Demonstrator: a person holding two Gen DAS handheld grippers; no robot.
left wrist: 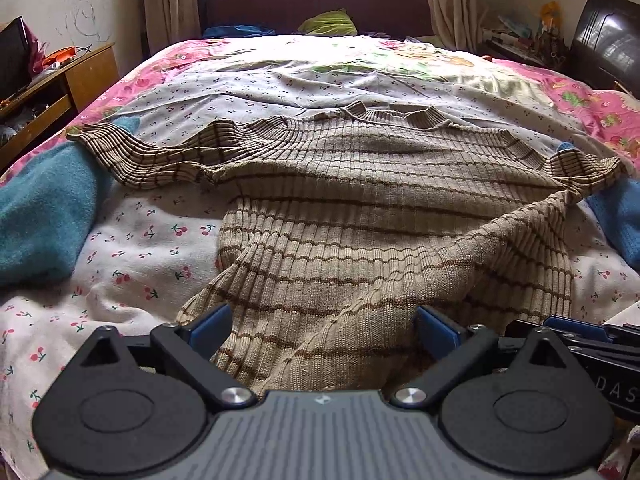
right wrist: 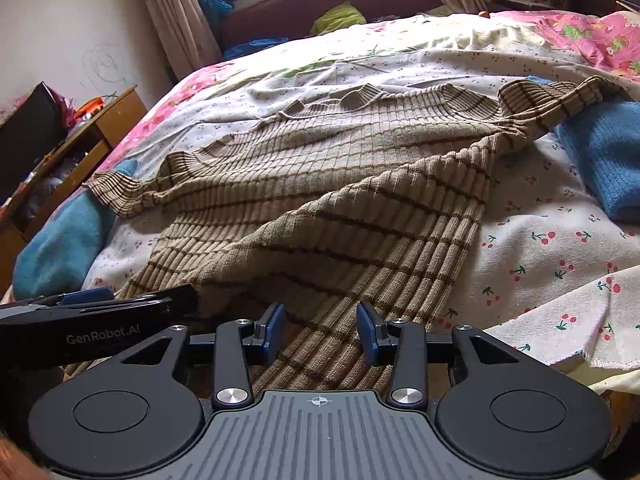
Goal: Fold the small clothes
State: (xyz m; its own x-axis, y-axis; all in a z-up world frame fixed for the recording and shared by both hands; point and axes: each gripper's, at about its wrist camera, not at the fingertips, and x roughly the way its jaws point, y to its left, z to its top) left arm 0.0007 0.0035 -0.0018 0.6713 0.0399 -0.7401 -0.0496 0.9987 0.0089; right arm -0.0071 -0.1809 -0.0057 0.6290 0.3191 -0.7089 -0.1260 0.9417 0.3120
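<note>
A tan ribbed sweater with thin brown stripes (left wrist: 340, 200) lies spread on the bed, collar far from me, sleeves out to both sides, its near hem rumpled and folded over. My left gripper (left wrist: 324, 332) is open wide, with the hem's fabric lying between its blue pads (left wrist: 214, 330). In the right wrist view the same sweater (right wrist: 320, 184) runs diagonally. My right gripper (right wrist: 322, 332) is open over the sweater's near hem, with the fabric lying beneath its blue pads (right wrist: 368, 332). The left gripper (right wrist: 132, 302) shows beside it, and the right gripper shows in the left wrist view (left wrist: 580, 332).
The bed is covered by a white cherry-print sheet (left wrist: 132, 248). Blue-teal garments lie at the left (left wrist: 44, 216) and right (right wrist: 604, 160). A wooden cabinet (left wrist: 52, 96) stands left of the bed. A green pillow (left wrist: 330, 24) sits by the headboard.
</note>
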